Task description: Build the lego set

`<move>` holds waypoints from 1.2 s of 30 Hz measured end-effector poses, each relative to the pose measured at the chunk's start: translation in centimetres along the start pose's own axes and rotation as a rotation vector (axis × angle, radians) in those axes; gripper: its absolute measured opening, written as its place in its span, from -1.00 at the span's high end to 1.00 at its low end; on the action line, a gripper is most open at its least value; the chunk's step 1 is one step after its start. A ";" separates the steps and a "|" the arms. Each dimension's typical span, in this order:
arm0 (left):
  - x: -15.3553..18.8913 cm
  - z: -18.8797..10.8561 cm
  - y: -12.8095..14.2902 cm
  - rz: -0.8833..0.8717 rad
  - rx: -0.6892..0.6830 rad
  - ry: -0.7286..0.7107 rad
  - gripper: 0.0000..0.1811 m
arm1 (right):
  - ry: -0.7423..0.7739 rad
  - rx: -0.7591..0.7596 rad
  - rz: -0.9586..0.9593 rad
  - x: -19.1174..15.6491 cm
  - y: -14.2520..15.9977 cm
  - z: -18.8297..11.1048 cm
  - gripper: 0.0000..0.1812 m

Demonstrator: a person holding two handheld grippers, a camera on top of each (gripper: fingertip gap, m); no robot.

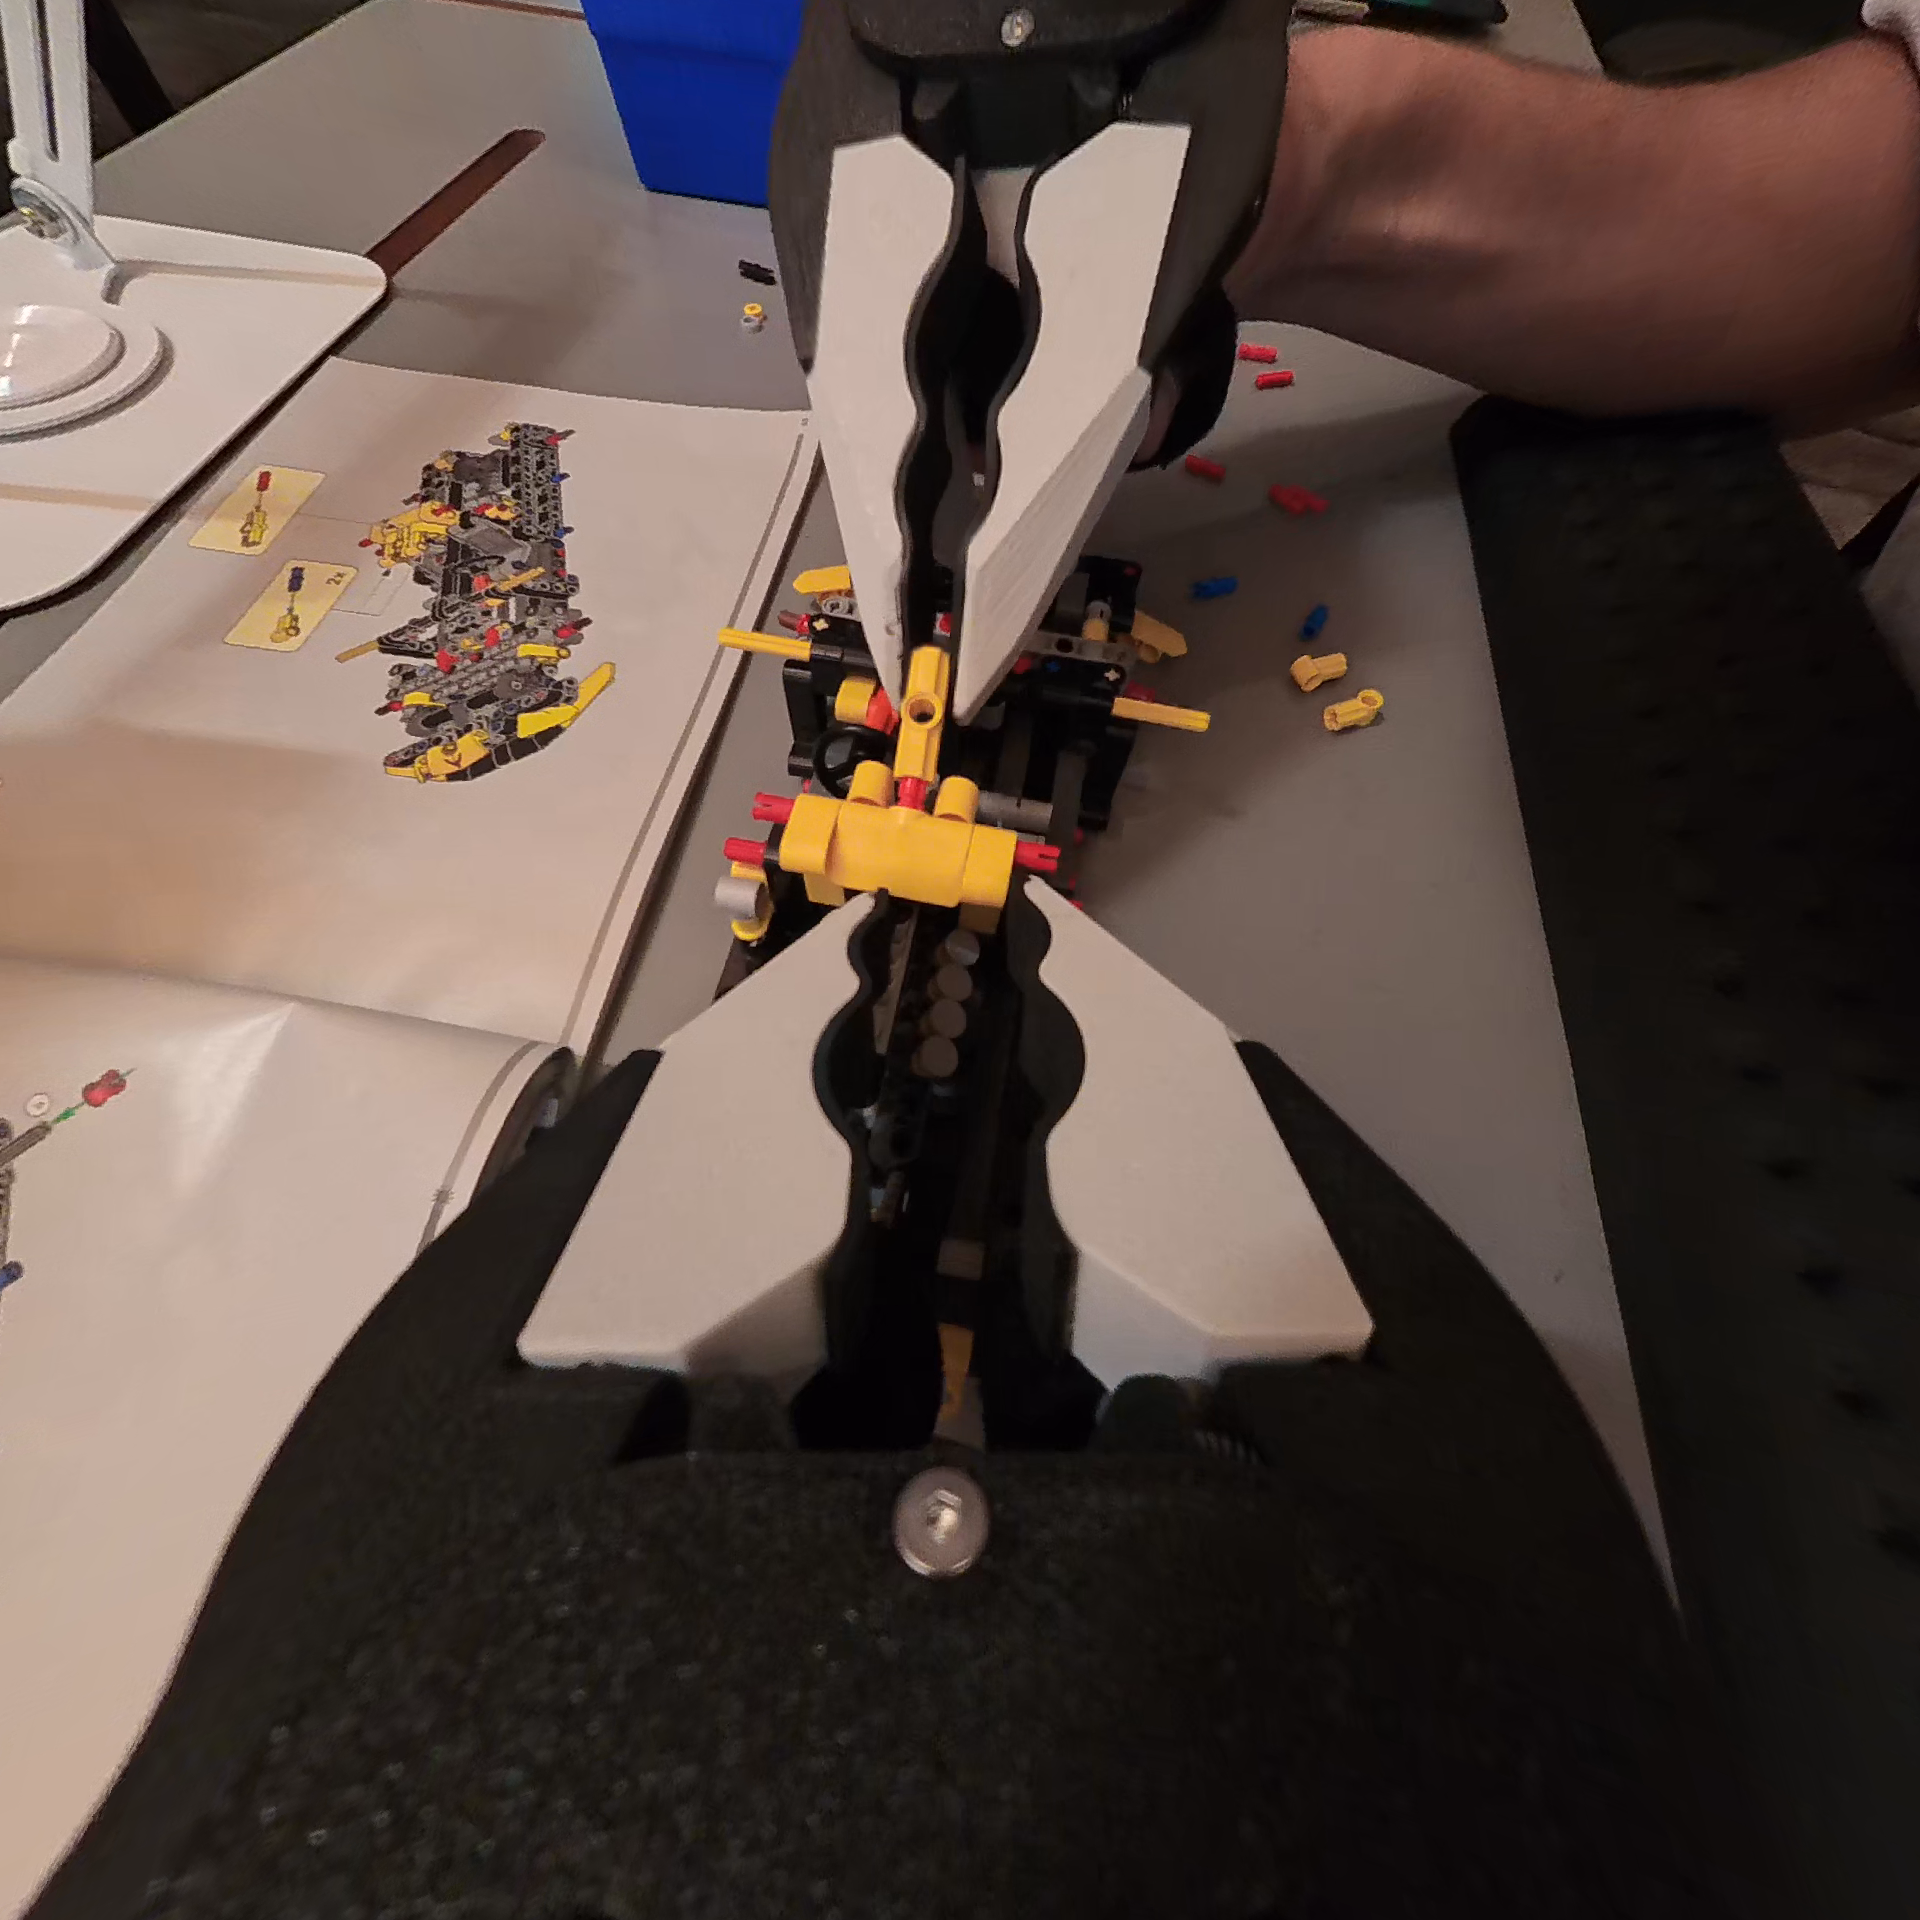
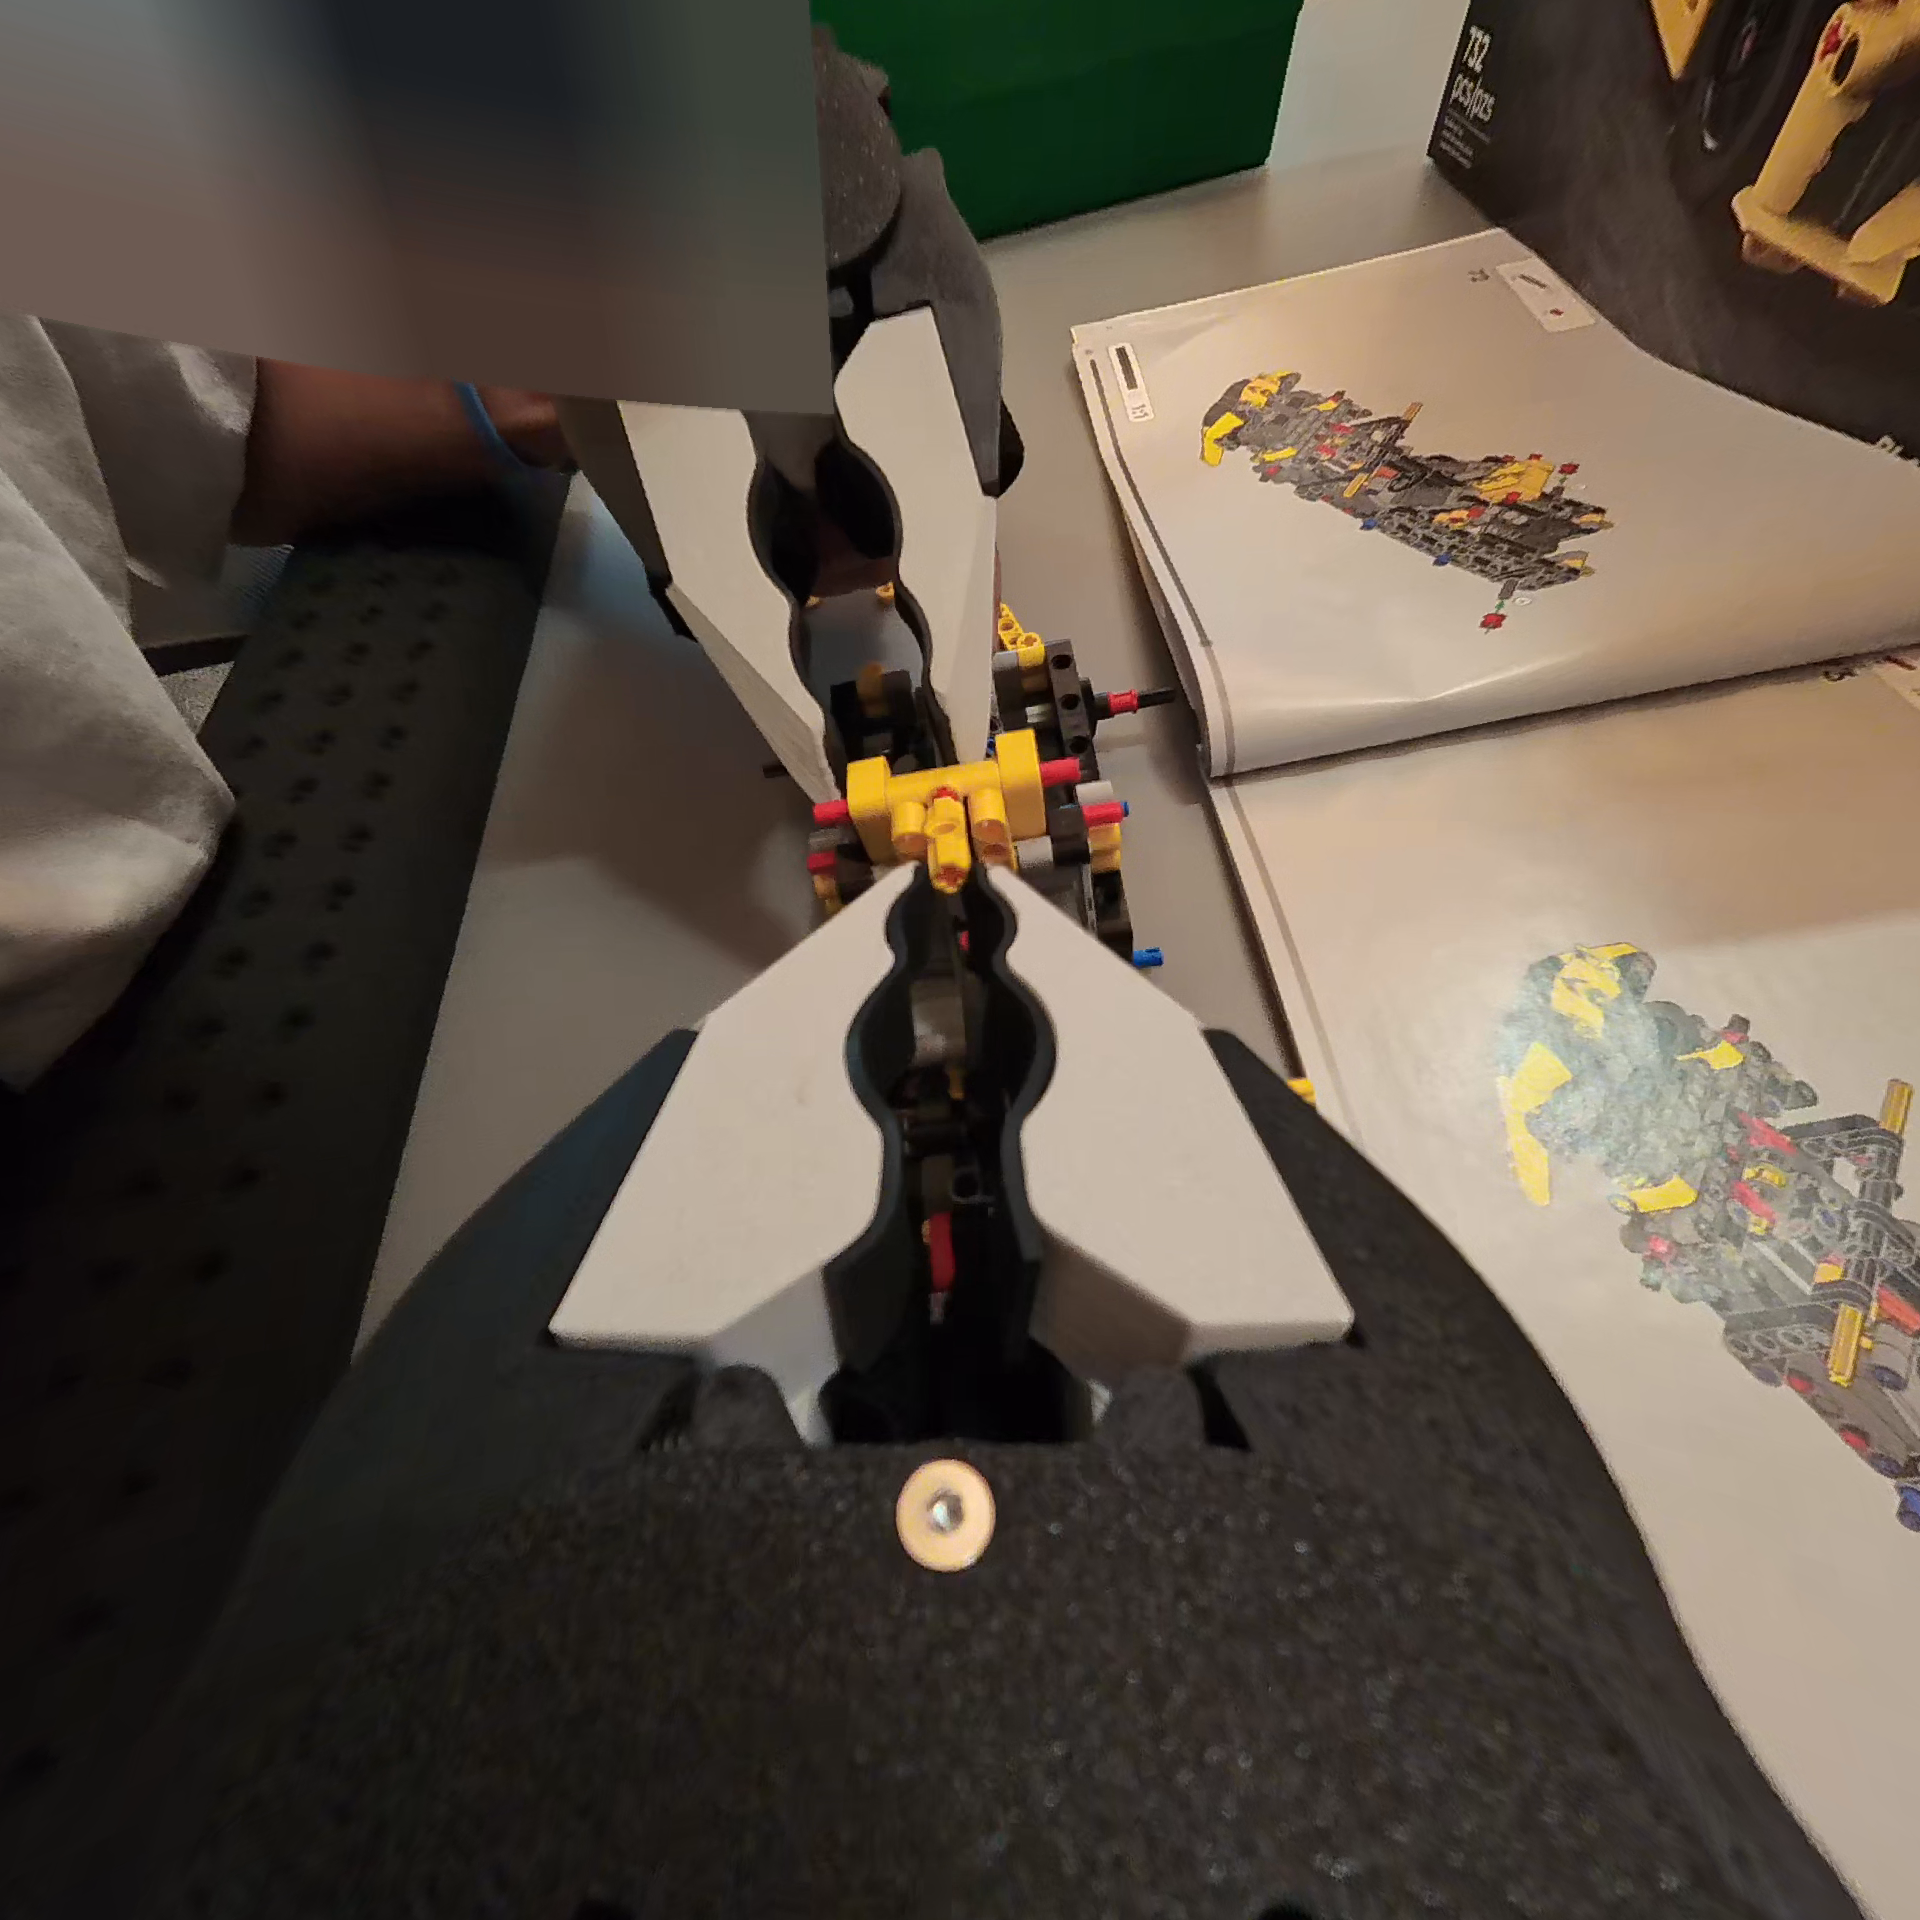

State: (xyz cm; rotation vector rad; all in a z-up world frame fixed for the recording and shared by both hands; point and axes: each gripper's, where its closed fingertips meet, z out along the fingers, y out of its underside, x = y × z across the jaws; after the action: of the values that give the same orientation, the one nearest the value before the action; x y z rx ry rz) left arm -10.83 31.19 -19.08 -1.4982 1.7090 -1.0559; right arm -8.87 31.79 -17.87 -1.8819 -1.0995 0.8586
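The half-built lego model (image 1: 935,790) sits on the grey desk (image 1: 1351,935) between the two tools, just beside the open instruction booklet (image 1: 416,644). The left hand-held gripper (image 1: 940,899) has its fingers drawn narrow against the wide yellow block (image 1: 899,847) at the model's near end, apparently steadying it. The right hand-held gripper (image 2: 943,871) is closed tight on a small yellow connector (image 2: 945,847), which stands on a red pin at the middle of that block. I'd judge this the seating step: the connector looks lined up, and the next move calls for a straight, firm push along the pin while the other side braces the model. Loose red, blue and yellow pins (image 1: 1299,499) lie scattered on the desk. A blue bin (image 1: 696,94) stands further back; I can't see what it holds.
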 end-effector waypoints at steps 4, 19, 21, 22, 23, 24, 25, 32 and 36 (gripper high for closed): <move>0.0 0.0 0.0 -0.013 0.006 0.003 0.77 | -0.002 0.009 0.010 0.0 -0.1 0.0 0.94; -0.3 0.0 0.0 -0.016 0.005 -0.012 0.77 | 0.025 0.007 0.019 0.2 -0.4 0.3 0.94; -0.3 0.0 0.0 -0.029 0.013 -0.007 0.77 | 0.026 0.024 0.039 0.3 -0.5 0.2 0.94; -0.3 0.0 0.0 -0.018 0.011 -0.011 0.77 | 0.025 0.031 0.039 0.2 -0.5 0.2 0.94; -0.3 0.1 -0.1 -0.010 0.007 -0.015 0.77 | 0.027 0.037 0.034 0.2 -0.6 0.3 0.93; -0.3 0.1 0.0 -0.006 0.005 -0.018 0.77 | 0.031 0.034 0.031 0.2 -0.5 0.4 0.93; -0.3 0.1 0.0 -0.004 0.004 -0.019 0.77 | 0.033 0.032 0.028 0.2 -0.6 0.4 0.93; -0.3 0.1 -0.1 -0.009 0.008 -0.020 0.78 | 0.034 0.008 0.010 0.2 -0.5 0.5 0.93; -0.2 0.2 -0.1 -0.005 0.009 -0.024 0.78 | 0.031 -0.009 0.016 0.1 -0.3 0.9 0.93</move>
State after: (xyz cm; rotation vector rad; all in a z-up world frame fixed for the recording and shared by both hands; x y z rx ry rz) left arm -10.55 31.36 -19.09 -1.5045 1.6828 -1.0430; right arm -9.65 32.23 -18.08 -1.9070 -1.0727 0.8324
